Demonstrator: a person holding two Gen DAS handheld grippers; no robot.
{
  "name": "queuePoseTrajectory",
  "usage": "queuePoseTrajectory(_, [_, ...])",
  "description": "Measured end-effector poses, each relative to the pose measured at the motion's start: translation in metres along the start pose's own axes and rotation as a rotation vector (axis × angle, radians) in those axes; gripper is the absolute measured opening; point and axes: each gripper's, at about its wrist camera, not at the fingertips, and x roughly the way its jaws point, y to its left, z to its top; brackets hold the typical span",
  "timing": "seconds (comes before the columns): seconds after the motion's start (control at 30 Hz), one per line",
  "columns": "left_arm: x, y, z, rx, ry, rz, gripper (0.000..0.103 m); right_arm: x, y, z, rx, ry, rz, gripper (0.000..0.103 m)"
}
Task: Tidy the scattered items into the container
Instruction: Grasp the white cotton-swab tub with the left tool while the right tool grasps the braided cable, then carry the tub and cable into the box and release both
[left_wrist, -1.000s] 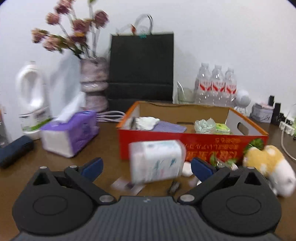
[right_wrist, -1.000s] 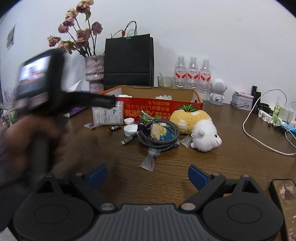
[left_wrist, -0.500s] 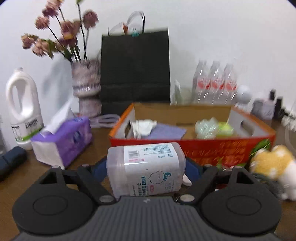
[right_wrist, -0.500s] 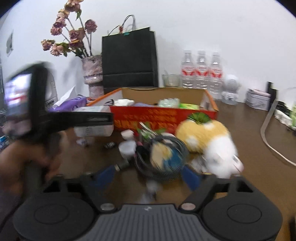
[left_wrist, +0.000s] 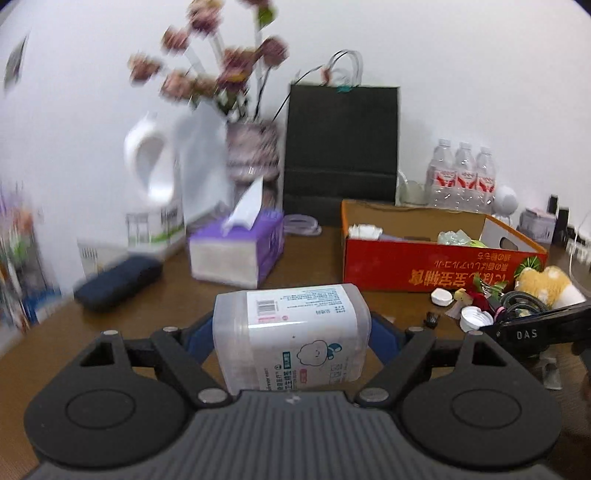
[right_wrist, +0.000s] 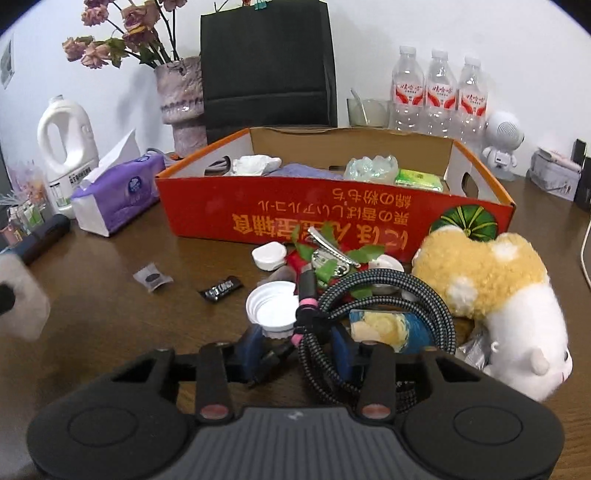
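Observation:
My left gripper is shut on a clear plastic tub with a printed label, held off the brown table, left of the orange cardboard box. My right gripper is low over the pile in front of the box. Its jaws are closing, and between them lies the left edge of a coiled braided cable with a pink tie. I see a gap at the left pad. A white bottle cap sits just beyond the fingertips. A yellow and white plush toy lies to the right of the cable.
Loose near the box lie a small black candy bar, a clear packet, a white lid and a metal hair clip. A purple tissue box, detergent jug, flower vase, black bag and water bottles stand behind.
My left gripper shut on the tub, lifted it and swung left, so the box now sits to its right. My right gripper moved forward onto the cable pile and its jaws narrowed.

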Motion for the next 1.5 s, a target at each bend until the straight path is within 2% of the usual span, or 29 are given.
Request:
queuePoseTrajectory(0.03, [0.003, 0.001, -0.001, -0.009, 0.015, -0.005, 0.085, 0.0, 0.001, 0.001, 0.003, -0.004, 0.004, 0.031])
queuePoseTrajectory(0.07, [0.004, 0.001, -0.003, -0.008, 0.026, -0.01, 0.085, -0.004, 0.0, 0.002, 0.018, -0.016, 0.019, 0.022])
queuePoseTrajectory(0.1, [0.004, -0.001, -0.003, -0.001, 0.027, -0.021, 0.085, -0.009, -0.001, 0.004, 0.034, -0.03, 0.037, 0.019])
queuePoseTrajectory(0.3, [-0.012, -0.016, 0.004, 0.01, 0.011, -0.116, 0.085, -0.064, 0.016, 0.004, -0.037, -0.186, 0.03, 0.019])
queuePoseTrajectory(0.43, [-0.024, -0.035, -0.008, 0.026, 0.03, -0.173, 0.085, -0.113, 0.023, -0.006, -0.084, -0.277, 0.04, 0.019])
queuePoseTrajectory(0.53, [-0.03, -0.057, -0.023, 0.075, 0.063, -0.195, 0.085, -0.126, 0.03, -0.031, -0.13, -0.19, 0.087, 0.019])
queuePoseTrajectory(0.6, [-0.039, -0.07, -0.031, 0.117, 0.071, -0.218, 0.085, -0.13, 0.033, -0.055, -0.141, -0.141, 0.084, 0.019])
queuePoseTrajectory(0.73, [-0.057, -0.088, -0.047, 0.186, 0.079, -0.236, 0.085, -0.138, 0.024, -0.094, -0.1, -0.052, 0.086, 0.019])
queuePoseTrajectory(0.87, [-0.069, -0.093, -0.06, 0.212, 0.074, -0.202, 0.085, -0.154, 0.012, -0.113, -0.072, -0.052, 0.1, 0.021])
queuePoseTrajectory(1.0, [-0.075, -0.096, -0.063, 0.225, 0.073, -0.169, 0.085, -0.154, 0.009, -0.119, -0.037, -0.067, 0.123, 0.023])
queuePoseTrajectory(1.2, [-0.068, -0.098, -0.069, 0.206, 0.102, -0.139, 0.086, -0.138, 0.004, -0.122, 0.026, -0.039, 0.142, 0.027])
queuePoseTrajectory(1.27, [-0.069, -0.098, -0.069, 0.202, 0.1, -0.136, 0.086, -0.135, 0.005, -0.119, 0.026, -0.042, 0.13, 0.029])
queuePoseTrajectory(1.3, [-0.07, -0.098, -0.069, 0.202, 0.095, -0.138, 0.085, -0.136, 0.005, -0.117, 0.029, -0.051, 0.131, 0.034])
queuePoseTrajectory(1.37, [-0.069, -0.097, -0.068, 0.199, 0.092, -0.136, 0.085, -0.135, 0.006, -0.114, 0.029, -0.062, 0.132, 0.034])
queuePoseTrajectory(1.5, [-0.067, -0.095, -0.069, 0.194, 0.089, -0.143, 0.084, -0.122, 0.013, -0.115, -0.004, -0.01, 0.078, 0.031])
